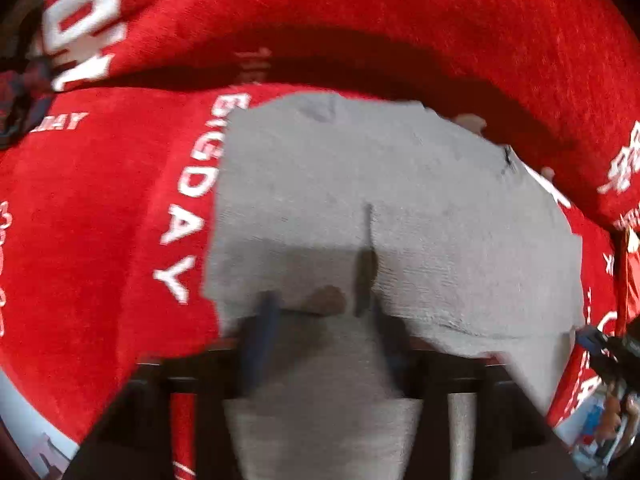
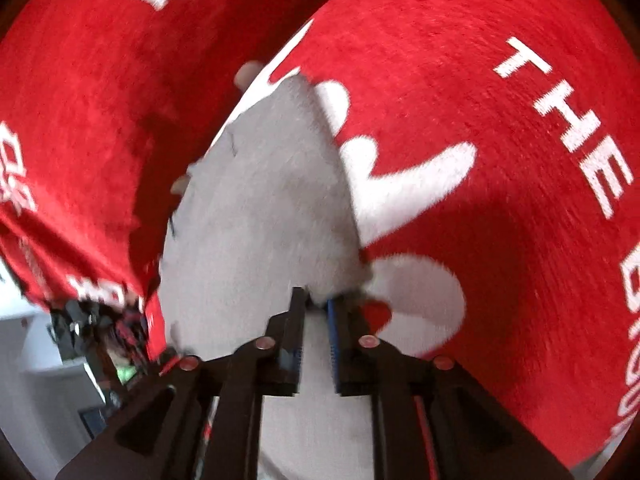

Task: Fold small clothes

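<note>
A small grey garment (image 1: 360, 200) lies spread on a red blanket with white lettering (image 1: 100, 200). My left gripper (image 1: 320, 304) has its fingers either side of the garment's near edge, with grey cloth bunched between them. The image is blurred. In the right wrist view the same grey garment (image 2: 260, 220) rises from my right gripper (image 2: 318, 300), whose black and blue fingers pinch its near edge. Cloth hangs down between the jaws toward the camera.
The red blanket (image 2: 480, 160) covers the whole surface and a raised red fold (image 1: 360, 20) runs along the back. Dark clutter (image 2: 100, 328) sits past the blanket's left edge in the right wrist view. A white floor or wall (image 2: 32, 360) shows below it.
</note>
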### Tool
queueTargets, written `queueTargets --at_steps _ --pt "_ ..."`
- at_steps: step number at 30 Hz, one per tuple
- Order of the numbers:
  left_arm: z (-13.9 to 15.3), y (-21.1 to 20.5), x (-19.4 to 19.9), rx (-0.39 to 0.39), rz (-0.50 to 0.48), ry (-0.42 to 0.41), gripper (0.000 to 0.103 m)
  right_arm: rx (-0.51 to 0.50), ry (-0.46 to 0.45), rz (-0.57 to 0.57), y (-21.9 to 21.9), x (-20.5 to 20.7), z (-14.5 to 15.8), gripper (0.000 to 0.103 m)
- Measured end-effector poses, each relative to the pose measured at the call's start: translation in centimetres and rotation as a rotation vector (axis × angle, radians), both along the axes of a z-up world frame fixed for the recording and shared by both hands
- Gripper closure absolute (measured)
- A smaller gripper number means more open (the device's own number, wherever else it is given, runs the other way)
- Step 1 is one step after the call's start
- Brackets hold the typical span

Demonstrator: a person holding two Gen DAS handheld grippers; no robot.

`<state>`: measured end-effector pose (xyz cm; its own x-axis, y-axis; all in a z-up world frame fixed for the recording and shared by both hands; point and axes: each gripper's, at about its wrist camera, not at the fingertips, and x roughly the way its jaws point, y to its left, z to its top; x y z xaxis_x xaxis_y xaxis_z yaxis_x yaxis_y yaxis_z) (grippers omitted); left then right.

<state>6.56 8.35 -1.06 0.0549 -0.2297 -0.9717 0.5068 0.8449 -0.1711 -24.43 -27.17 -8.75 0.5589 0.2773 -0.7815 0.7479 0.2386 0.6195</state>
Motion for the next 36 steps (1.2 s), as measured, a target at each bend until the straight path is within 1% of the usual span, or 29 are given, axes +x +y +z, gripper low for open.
queueTargets --at_steps 1,2,4,6,9,11,13,15,16,17,21,22,23,25,26,28,31,32,34,36 --pt "0.7 0.2 0.0 -0.006 0.01 -0.033 0.031 -0.005 -0.016 0.002 0.0 -0.3 0.6 0.069" --pt "1.0 0.1 0.0 -0.011 0.005 -0.042 0.031 -0.023 -0.033 -0.003 -0.2 -0.5 1.1 0.06" --pt "1.3 -0.7 -0.1 -0.023 -0.012 -0.041 0.031 -0.068 -0.057 -0.02 -1.1 -0.7 2.0 0.06" --pt "1.0 -2.0 -0.2 -0.025 -0.032 -0.033 0.031 -0.096 -0.044 -0.047 -2.9 -0.4 1.9 0.06" --pt "0.1 -4.9 -1.1 -0.012 -0.081 -0.033 0.031 -0.099 -0.019 -0.087 -5.8 0.9 0.5 0.06" --pt "-0.3 -6.6 -1.8 -0.011 -0.09 -0.034 0.031 -0.104 -0.006 -0.101 -7.4 2.0 -0.6 0.06" --pt "-0.9 -7.6 -2.1 0.004 -0.092 -0.035 0.031 -0.093 -0.014 -0.105 -8.3 3.0 -1.5 0.06" --pt "-1.7 -8.3 -2.3 0.032 -0.093 -0.036 0.031 -0.036 -0.037 -0.094 -9.0 4.2 -2.8 0.06" --pt "-2.0 -8.3 -2.4 0.047 -0.092 -0.039 0.031 -0.022 -0.037 -0.082 -9.1 4.8 -3.1 0.067" --pt "-2.3 -8.4 -2.4 0.06 -0.091 -0.042 0.031 -0.025 -0.028 -0.056 -9.1 5.5 -3.0 0.096" --pt "-3.0 -8.1 -2.4 0.082 -0.085 -0.043 0.031 -0.223 -0.043 0.075 -8.7 7.6 1.2 0.095" --pt "-3.2 -8.2 -2.6 0.09 -0.092 -0.052 0.03 -0.264 -0.007 0.11 -8.8 7.9 1.4 0.096" --pt "-3.2 -8.2 -2.7 0.092 -0.099 -0.061 0.03 -0.304 0.063 0.151 -8.9 8.3 0.9 0.096" --pt "-3.2 -8.5 -2.8 0.101 -0.113 -0.075 0.03 -0.315 0.15 0.184 -9.2 8.3 -0.7 0.096" --pt "-3.2 -8.5 -2.8 0.105 -0.117 -0.075 0.03 -0.319 0.166 0.185 -9.4 8.0 -1.1 0.095" --pt "-3.0 -8.4 -2.6 0.117 -0.123 -0.079 0.03 -0.324 0.161 0.137 -9.5 7.4 -0.8 0.095" --pt "-2.4 -7.9 -2.1 0.141 -0.116 -0.099 0.03 -0.343 0.214 0.09 -9.3 6.4 0.5 0.095" --pt "-2.2 -7.6 -2.0 0.139 -0.108 -0.096 0.03 -0.359 0.215 0.084 -9.0 5.9 1.5 0.095" --pt "-2.0 -7.1 -1.7 0.137 -0.095 -0.09 0.03 -0.363 0.174 0.085 -8.2 5.2 3.0 0.095" --pt "-2.4 -6.7 -1.6 0.164 -0.098 -0.09 0.03 -0.347 0.139 0.115 -6.9 4.7 3.9 0.095"
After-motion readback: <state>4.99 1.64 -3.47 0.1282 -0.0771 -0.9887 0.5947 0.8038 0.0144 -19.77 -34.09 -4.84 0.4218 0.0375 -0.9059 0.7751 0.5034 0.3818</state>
